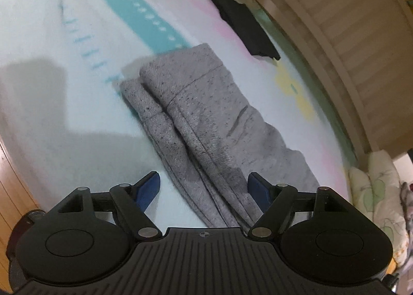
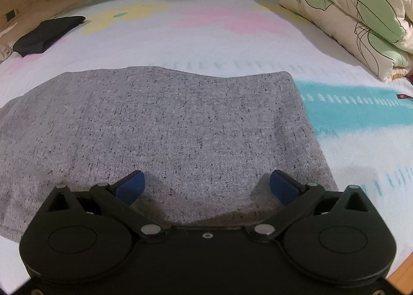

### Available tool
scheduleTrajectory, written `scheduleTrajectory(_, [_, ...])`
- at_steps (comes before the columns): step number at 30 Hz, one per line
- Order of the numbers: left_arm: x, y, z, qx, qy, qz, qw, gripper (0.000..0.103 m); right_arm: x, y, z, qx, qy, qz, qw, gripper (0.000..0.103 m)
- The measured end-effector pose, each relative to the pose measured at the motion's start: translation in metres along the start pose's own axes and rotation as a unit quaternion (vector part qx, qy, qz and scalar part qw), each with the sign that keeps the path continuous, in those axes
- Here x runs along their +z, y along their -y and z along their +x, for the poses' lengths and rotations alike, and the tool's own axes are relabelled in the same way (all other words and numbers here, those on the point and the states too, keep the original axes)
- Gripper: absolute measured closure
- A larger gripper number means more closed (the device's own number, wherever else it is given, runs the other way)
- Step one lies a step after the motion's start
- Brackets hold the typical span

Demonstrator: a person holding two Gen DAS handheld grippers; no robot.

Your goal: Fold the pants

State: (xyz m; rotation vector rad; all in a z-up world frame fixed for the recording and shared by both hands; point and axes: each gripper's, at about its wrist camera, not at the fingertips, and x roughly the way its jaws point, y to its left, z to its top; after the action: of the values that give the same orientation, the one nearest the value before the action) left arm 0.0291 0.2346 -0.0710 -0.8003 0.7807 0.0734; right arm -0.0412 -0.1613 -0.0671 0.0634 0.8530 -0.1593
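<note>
Grey speckled pants (image 1: 206,119) lie on a bed, legs laid one on the other, running away from the left wrist camera. My left gripper (image 1: 204,186) is open above the near part of the pants, blue pads on either side of the cloth, holding nothing. In the right wrist view the pants (image 2: 165,129) spread flat as a broad grey panel. My right gripper (image 2: 206,184) is open just over the pants' near edge, empty.
The bed sheet (image 2: 206,36) is pale with pink, yellow and teal patches. A folded black garment (image 2: 49,34) lies at the far left; it also shows in the left wrist view (image 1: 245,29). Stacked floral pillows (image 2: 356,10) sit at the right. A wooden headboard (image 1: 348,36) borders the bed.
</note>
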Motion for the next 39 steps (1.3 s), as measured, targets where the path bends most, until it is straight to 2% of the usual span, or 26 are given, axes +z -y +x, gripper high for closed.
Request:
scheduleTrajectory(6, [0.008,0.001,0.013,-0.025,0.036,-0.008,0.9990,0.024,0.000,-0.003,0.002,-0.003,0.007,-0.002,1.000,0.000])
scheduleTrajectory(14, [0.023,0.007,0.039,-0.052,0.049,-0.012,0.9974,0.021,-0.007,-0.004,0.000,-0.006,0.027,-0.007,1.000,0.000])
scheduleTrajectory(19, [0.021,-0.002,0.040,-0.074,0.076,-0.048,0.9932,0.021,-0.009,-0.006,-0.001,-0.009,0.039,-0.010,0.999,0.000])
scheduleTrajectory(25, [0.026,-0.001,0.040,-0.074,0.067,-0.062,0.9930,0.022,-0.012,-0.007,-0.002,-0.012,0.052,-0.012,0.999,0.000])
scheduleTrajectory(26, [0.026,-0.001,0.039,-0.073,0.070,-0.063,0.9928,0.032,-0.013,-0.007,-0.002,-0.012,0.054,-0.013,0.998,0.000])
scheduleTrajectory(27, [0.024,-0.001,0.039,-0.068,0.071,-0.065,0.9930,0.062,-0.013,-0.008,-0.002,-0.013,0.055,-0.013,0.998,0.000])
scheduleTrajectory(28, [0.025,-0.001,0.040,-0.054,0.066,-0.065,0.9942,0.077,-0.012,-0.008,-0.002,-0.014,0.056,-0.014,0.998,0.000])
scheduleTrajectory(29, [0.024,0.000,0.040,-0.039,0.065,-0.059,0.9953,0.083,-0.012,-0.008,-0.002,-0.014,0.055,-0.014,0.998,0.000])
scheduleTrajectory(31, [0.022,0.009,0.035,-0.031,0.075,-0.033,0.9961,0.085,-0.011,-0.007,-0.002,-0.014,0.053,-0.013,0.998,0.000])
scheduleTrajectory(33, [0.021,0.028,0.024,-0.020,0.089,0.017,0.9957,0.085,-0.010,-0.007,-0.002,-0.012,0.049,-0.014,0.999,0.000])
scheduleTrajectory(36, [0.021,0.065,0.006,-0.008,0.101,0.105,0.9893,0.085,-0.007,-0.005,-0.001,-0.009,0.043,-0.014,0.999,0.000])
scheduleTrajectory(39, [0.024,0.092,-0.009,-0.007,0.098,0.146,0.9844,0.085,-0.004,-0.004,0.001,-0.005,0.032,-0.012,0.999,0.000])
